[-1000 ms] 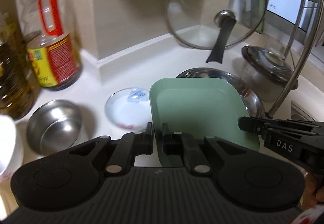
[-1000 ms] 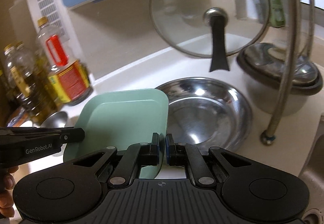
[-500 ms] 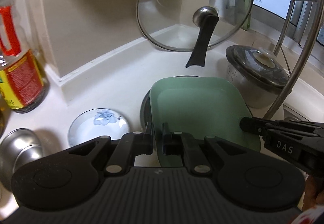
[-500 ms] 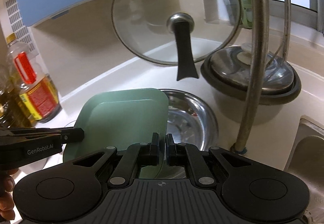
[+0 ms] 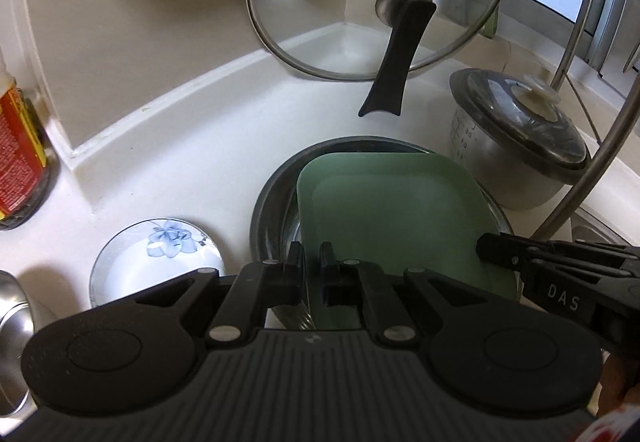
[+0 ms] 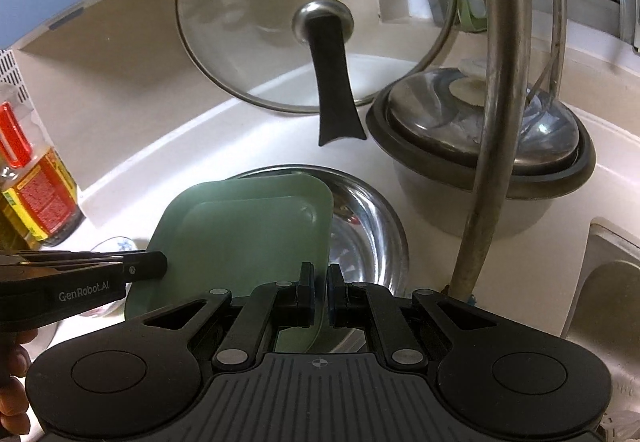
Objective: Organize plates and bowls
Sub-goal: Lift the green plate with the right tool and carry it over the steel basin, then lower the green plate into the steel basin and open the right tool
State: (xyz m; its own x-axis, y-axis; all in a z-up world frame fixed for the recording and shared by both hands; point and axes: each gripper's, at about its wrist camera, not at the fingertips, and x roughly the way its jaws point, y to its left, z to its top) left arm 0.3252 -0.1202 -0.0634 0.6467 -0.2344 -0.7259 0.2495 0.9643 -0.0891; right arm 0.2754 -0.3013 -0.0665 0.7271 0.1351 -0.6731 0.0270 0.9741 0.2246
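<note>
Left gripper [image 5: 311, 269] angling downward, fingers [image 5: 294, 271] clamping tight on the near left rim of the green plate [image 5: 392, 210]. Right gripper [image 6: 319, 296] likewise tilting down, fingers [image 6: 305, 296] pinching the plate's right edge. Bare fingertips of a hand [image 6: 14, 392] wrapping the left gripper's handle.

The left gripper [image 5: 311, 274] is black, with two round bumps behind its claw and a gray ribbed back. Small silver screws sit on its arms. The right gripper [image 6: 319, 292] looks the same, with blue pads. White letters on its side read "DAS"; the left one's read "GenRobot.AI".
</note>
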